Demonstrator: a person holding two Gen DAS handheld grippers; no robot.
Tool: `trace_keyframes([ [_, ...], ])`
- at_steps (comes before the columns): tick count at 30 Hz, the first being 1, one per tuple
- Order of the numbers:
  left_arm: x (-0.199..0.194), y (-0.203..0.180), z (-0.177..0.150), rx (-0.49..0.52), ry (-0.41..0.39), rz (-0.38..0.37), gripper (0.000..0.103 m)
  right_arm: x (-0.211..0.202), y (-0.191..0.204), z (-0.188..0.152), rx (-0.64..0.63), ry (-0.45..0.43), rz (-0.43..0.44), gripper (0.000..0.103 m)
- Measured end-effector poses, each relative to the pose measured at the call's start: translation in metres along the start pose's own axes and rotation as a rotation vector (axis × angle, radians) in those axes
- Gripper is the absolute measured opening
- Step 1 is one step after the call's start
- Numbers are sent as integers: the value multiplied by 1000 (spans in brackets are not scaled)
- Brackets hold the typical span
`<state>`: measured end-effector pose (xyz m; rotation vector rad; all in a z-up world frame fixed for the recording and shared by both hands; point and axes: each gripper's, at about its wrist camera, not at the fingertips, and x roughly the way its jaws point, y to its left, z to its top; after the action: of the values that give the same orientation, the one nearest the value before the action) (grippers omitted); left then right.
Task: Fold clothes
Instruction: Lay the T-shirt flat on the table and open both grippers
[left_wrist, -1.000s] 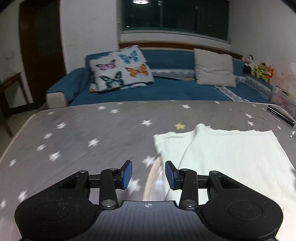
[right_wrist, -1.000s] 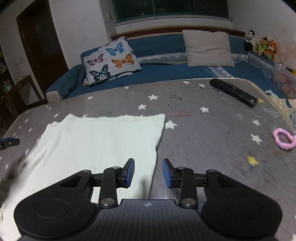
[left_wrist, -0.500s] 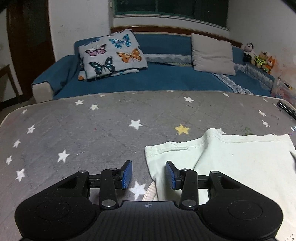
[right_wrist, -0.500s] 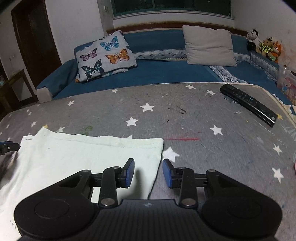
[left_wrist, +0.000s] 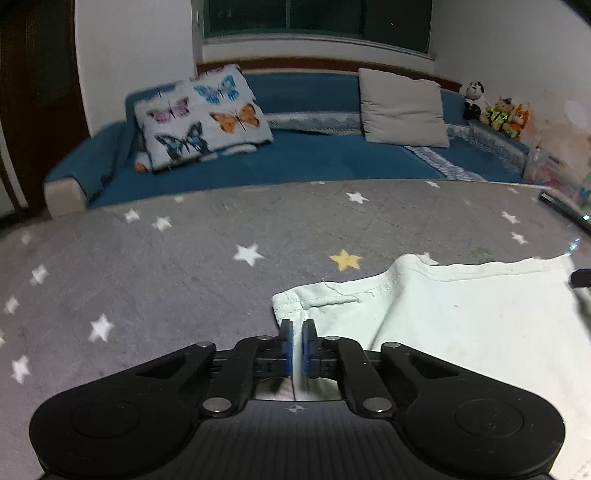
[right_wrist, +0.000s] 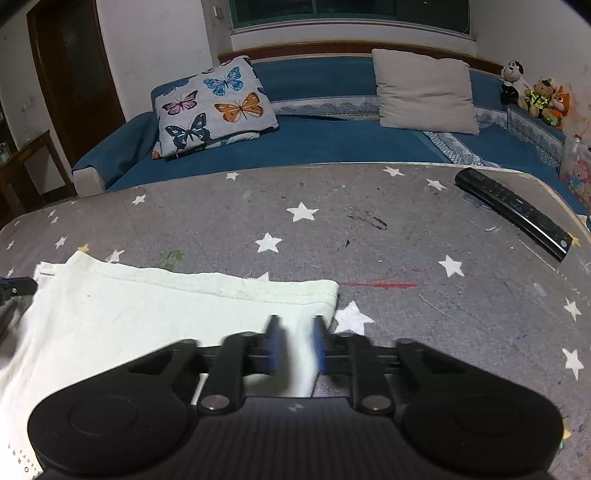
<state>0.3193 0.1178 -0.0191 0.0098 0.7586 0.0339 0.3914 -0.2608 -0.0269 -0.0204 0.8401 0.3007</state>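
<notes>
Since the earlier frames we see both pairs of jaws go from standing apart to closing in: the left gripper (left_wrist: 295, 334), low in the centre of its view, has just pinched together on the left edge of the pale cloth garment (left_wrist: 454, 317), and a strip of the fabric runs up between its blue pads. The right gripper (right_wrist: 295, 341) has just been closing too; its blue fingers (right_wrist: 274, 343) are motion-blurred, a fold of the garment (right_wrist: 155, 314) lies between them near its right corner, and we cannot tell whether the pads already press on it. The garment lies flat on the grey star-print table cover (right_wrist: 369, 229), filling the lower right of the left view and the lower left of the right view, its hemmed edge towards the top. A black remote control (right_wrist: 513, 212) rests at the right edge of the right view, well apart from the cloth. Behind, in the upper part, a blue sofa (left_wrist: 314, 158) carries a butterfly cushion (left_wrist: 201, 118) and a beige cushion (left_wrist: 402, 109).
</notes>
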Motion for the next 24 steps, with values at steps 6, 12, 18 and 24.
trace_keyframes([
  [6, -16, 4, 16, 91, -97, 72, 4, 1, -4, 2, 2, -32, -41, 3],
  [12, 7, 11, 12, 110, -19, 78, 5, 4, -10, 3, 35, -30, -12, 8],
  [18, 17, 20, 8, 67, 14, 79, 8, -5, -4, 5, 13, -30, 20, 16],
  [24, -12, 26, 4, 44, -4, 76, 15, -23, 7, 0, -18, -19, 51, 27],
])
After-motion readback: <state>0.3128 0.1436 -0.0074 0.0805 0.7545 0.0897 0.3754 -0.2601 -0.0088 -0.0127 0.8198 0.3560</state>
